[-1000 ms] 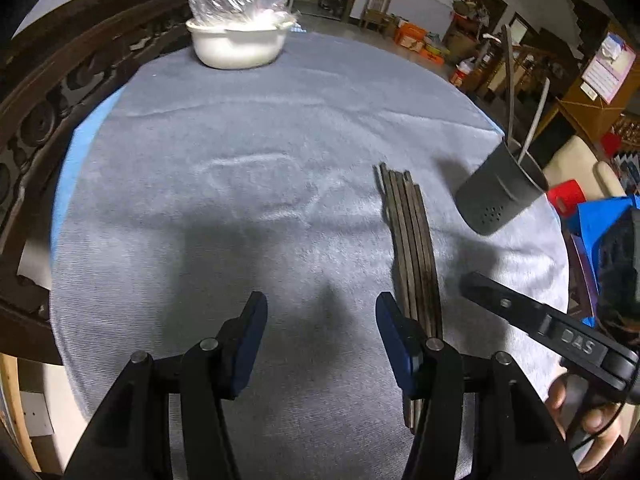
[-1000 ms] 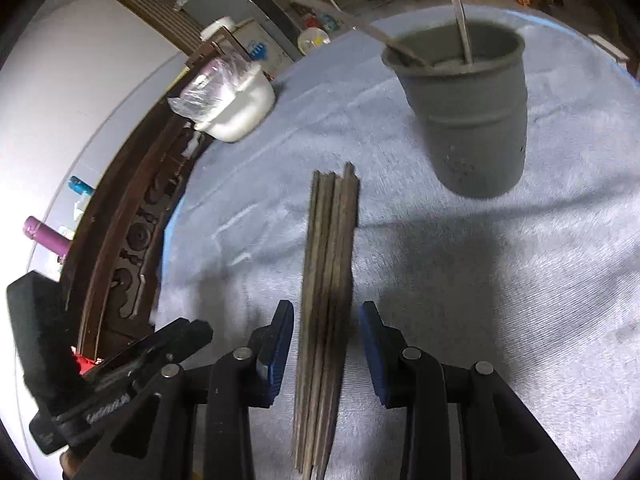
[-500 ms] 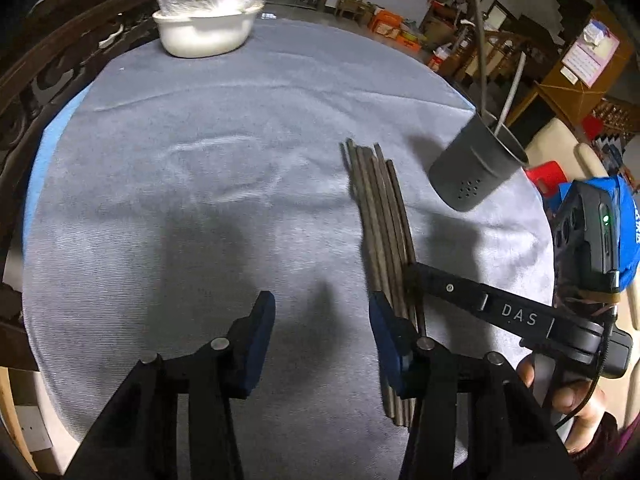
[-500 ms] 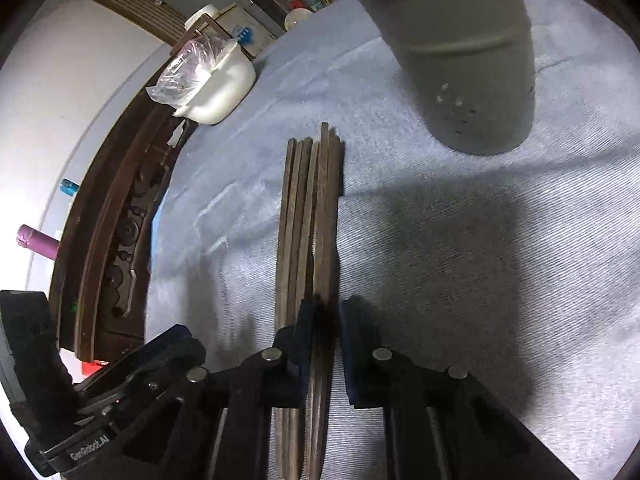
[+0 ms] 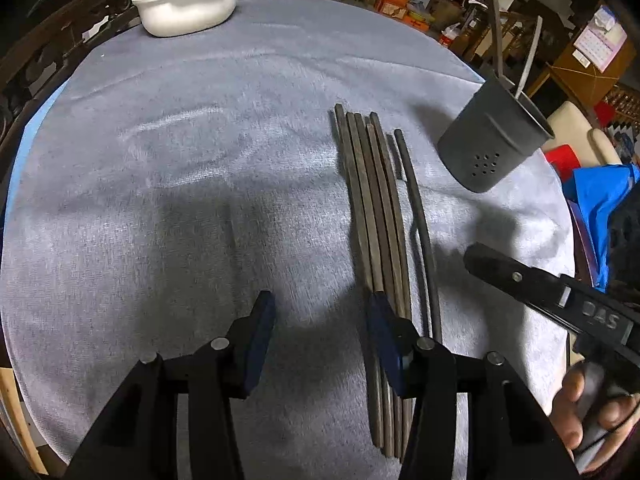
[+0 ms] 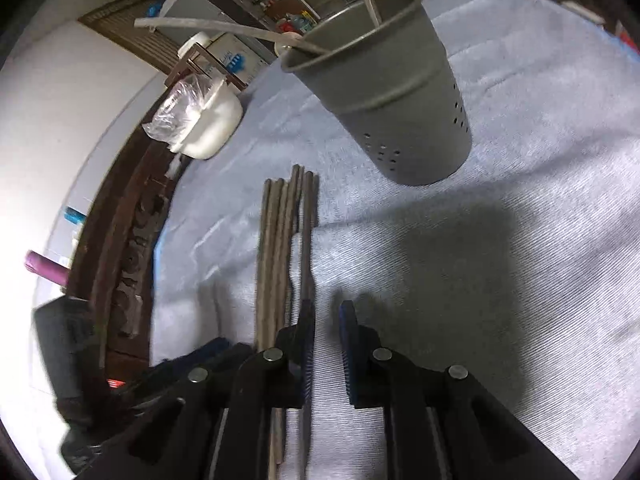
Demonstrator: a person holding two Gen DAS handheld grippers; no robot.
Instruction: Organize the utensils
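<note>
A bundle of dark chopsticks (image 5: 372, 208) (image 6: 276, 248) lies on the grey cloth. One chopstick (image 5: 418, 216) (image 6: 306, 240) lies a little apart on its right. It runs under the left finger of my right gripper (image 6: 328, 312). That gripper's jaws stand a narrow gap apart and only cloth shows between the pads. My left gripper (image 5: 320, 312) hangs open over bare cloth, its right finger above the bundle's near end. The grey perforated cup (image 5: 488, 152) (image 6: 392, 112) stands beyond the chopsticks and holds two long handles (image 5: 494, 20).
A white bowl (image 5: 188, 12) (image 6: 208, 124) covered with plastic film sits at the far left of the round table's cloth (image 5: 160, 160). Carved dark wood (image 6: 132, 240) borders the left edge. A hand (image 5: 588, 412) holds the right gripper at the near right edge.
The right jaws narrowed around one chopstick of the bundle, then shifted right, and that chopstick now lies apart from the others. Both grippers came lower and closer to the cloth.
</note>
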